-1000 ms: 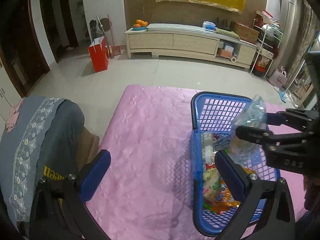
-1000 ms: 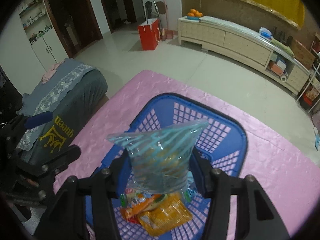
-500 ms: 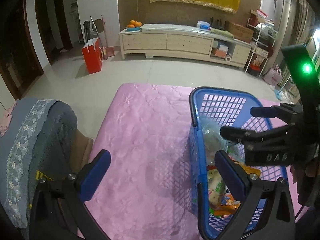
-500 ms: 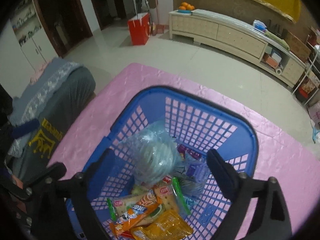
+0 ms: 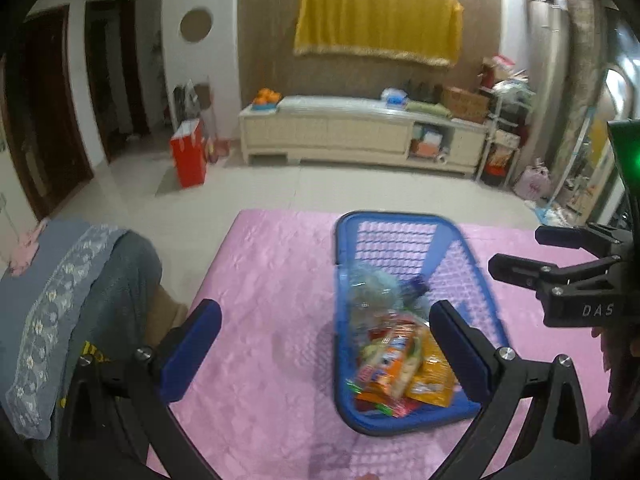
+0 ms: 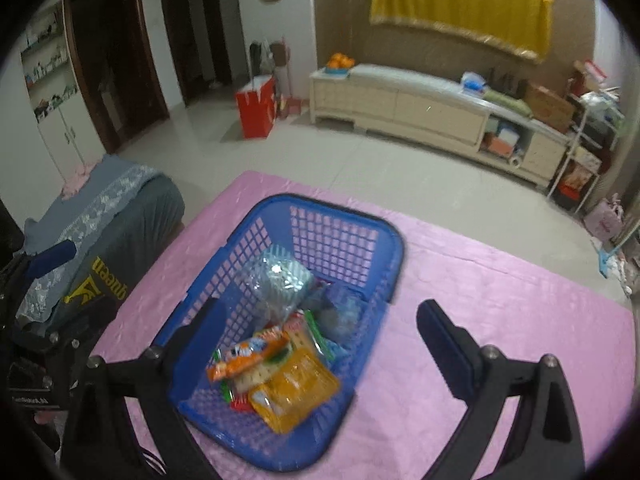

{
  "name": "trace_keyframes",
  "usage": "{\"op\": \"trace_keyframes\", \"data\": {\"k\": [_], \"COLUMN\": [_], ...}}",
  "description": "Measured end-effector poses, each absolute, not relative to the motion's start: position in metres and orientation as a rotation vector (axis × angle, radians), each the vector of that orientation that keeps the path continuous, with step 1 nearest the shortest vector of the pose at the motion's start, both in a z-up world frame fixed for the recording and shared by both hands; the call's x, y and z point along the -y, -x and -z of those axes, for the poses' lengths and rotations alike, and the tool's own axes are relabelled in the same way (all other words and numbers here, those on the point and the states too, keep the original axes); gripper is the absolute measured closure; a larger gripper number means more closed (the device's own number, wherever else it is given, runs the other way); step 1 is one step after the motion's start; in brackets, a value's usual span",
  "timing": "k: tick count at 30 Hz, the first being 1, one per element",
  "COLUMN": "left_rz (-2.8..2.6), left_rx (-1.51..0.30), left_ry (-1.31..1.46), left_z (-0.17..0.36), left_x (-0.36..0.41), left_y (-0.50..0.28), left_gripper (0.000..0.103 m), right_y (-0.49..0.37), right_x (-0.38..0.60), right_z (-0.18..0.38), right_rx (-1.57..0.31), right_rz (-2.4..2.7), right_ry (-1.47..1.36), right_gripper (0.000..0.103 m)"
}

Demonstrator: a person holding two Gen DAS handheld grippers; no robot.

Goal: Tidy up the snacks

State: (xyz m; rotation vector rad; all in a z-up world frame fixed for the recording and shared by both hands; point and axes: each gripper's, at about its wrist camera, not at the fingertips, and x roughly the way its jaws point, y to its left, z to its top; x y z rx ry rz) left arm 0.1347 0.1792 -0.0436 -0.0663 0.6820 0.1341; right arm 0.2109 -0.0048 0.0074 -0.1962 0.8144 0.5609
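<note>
The blue basket (image 6: pixel 384 240) with snacks (image 6: pixel 276 364) stands between both spread, empty grippers: left gripper (image 5: pixel 326 344), right gripper (image 6: pixel 320 332).

The right gripper (image 6: pixel 320 332) has let go of the clear bag (image 6: pixel 280 280), which now lies in the basket (image 6: pixel 394 248) among the snacks; the gripper, jaws wide, has drawn back rightward.

The basket (image 6: pixel 384 248) is blue plastic lattice. Glossy crinkled wrappers (image 6: pixel 292 388) fill it. The pink tablecloth (image 5: pixel 272 280) looks satiny, quilted.
</note>
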Motion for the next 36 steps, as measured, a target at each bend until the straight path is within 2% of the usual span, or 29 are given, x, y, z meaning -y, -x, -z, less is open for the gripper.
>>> {"op": "trace_keyframes", "data": {"k": [6,10,17,27,36], "left_rz": [-0.112,-0.114,-0.147,-0.119,-0.060], "left_rx": [-0.604,-0.544,-0.485,-0.416,-0.447], "left_ry": [0.040,0.039,0.085,0.048,0.046], "left_z": [0.025,0.013,0.002,-0.014,-0.005], "left_x": [-0.138,-0.115,-0.088,-0.056,-0.036], "left_y": [-0.090,-0.057,-0.009,0.038,0.044], "left_gripper": [0.000,0.000,0.000,0.000,0.000], "right_y": [-0.160,-0.116,-0.057,-0.006,0.014], "right_x": [0.057,0.081,0.107,0.126,0.138], "right_z": [-0.033,-0.052,-0.061,-0.051,-0.047], "right_rx": [-0.756,-0.645,-0.514,-0.496,-0.489], "right_rz": [-0.519,-0.486,-0.399,-0.372,-0.360], "right_ry": [0.156,0.152,0.146,0.109,0.084], "right_gripper": [0.005,0.000,0.000,0.000,0.000]}}
